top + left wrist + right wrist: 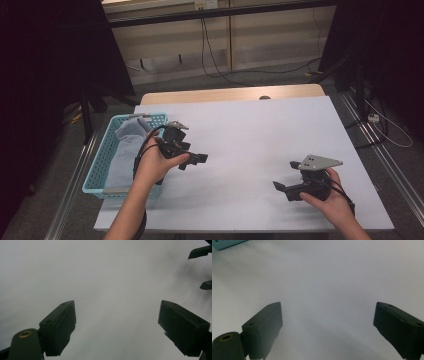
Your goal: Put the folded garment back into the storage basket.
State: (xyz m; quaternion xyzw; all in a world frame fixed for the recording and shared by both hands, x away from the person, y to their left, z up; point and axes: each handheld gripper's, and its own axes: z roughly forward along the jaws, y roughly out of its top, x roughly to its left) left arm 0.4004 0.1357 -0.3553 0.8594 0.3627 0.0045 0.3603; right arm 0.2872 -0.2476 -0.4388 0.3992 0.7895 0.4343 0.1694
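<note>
My left gripper [194, 160] is held just right of a turquoise basket [98, 165] and points right over the white sheet. In the left gripper view its jaws [117, 322] stand wide apart with nothing between them. The basket holds a grey cloth [126, 145]. My right gripper [286, 176] hovers low at the table's front right and points left. Its jaws [328, 322] are also open and empty above bare white sheet. The right gripper's fingertips [200, 251] show at the top right corner of the left gripper view.
A white sheet [250, 130] covers most of the wooden table [225, 94]. A corner of the basket [227, 243] shows at the top left of the right gripper view. Dark curtains, cables and stands surround the table on the floor.
</note>
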